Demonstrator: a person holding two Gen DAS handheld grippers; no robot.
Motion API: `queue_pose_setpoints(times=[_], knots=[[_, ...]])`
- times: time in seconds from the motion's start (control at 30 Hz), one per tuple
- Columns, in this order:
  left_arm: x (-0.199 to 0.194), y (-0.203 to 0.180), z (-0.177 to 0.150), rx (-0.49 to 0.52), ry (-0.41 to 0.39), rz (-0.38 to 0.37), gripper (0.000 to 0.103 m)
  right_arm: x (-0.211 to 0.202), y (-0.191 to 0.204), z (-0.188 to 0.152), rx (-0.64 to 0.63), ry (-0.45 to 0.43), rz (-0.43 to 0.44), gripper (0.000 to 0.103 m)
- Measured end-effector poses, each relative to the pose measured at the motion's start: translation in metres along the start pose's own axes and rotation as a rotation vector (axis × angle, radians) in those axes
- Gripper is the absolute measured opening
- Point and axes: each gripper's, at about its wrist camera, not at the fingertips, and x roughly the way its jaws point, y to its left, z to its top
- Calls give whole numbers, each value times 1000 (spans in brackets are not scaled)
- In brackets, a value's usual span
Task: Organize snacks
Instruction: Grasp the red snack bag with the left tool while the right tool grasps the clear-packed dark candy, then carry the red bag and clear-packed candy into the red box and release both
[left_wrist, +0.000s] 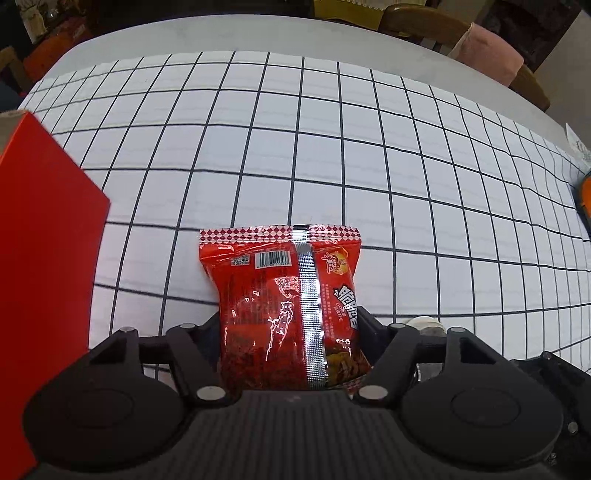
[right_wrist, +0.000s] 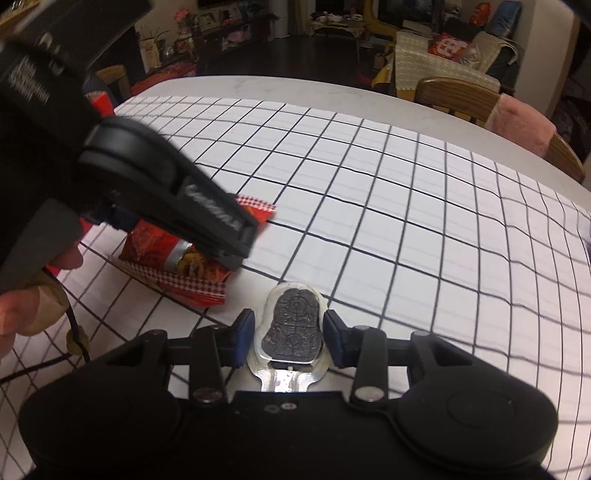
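My left gripper (left_wrist: 290, 325) is shut on a red foil snack bag (left_wrist: 284, 295), back side up with a silver seam, held just above the checked tablecloth (left_wrist: 332, 147). The same bag (right_wrist: 177, 266) and the left gripper's finger (right_wrist: 207, 218) show at the left of the right wrist view. My right gripper (right_wrist: 289, 334) has its blue pads (right_wrist: 243, 332) on either side of a clear-wrapped dark snack (right_wrist: 291, 328) lying on the cloth; small gaps show between pads and wrapper.
A red box (left_wrist: 40, 240) stands at the left, close to the left gripper. An orange object (left_wrist: 583, 195) lies at the right edge. Wooden chairs with a pink cushion (right_wrist: 517, 122) stand behind the table's far edge.
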Motion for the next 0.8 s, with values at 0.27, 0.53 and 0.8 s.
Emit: queue_pose_setpoints(times=[0.27,0.53,0.8], knots=[[-27,30,-31,18,-21,-29,69,-26,-10,-5,77,-13,0,39],[-83,46,-70,80,-59,-56,70,-77,8,-21,124,-73,-16,39],[-148,69,-102,148,-113,-108,70,-123,32,-22,156,-140,-33,39]])
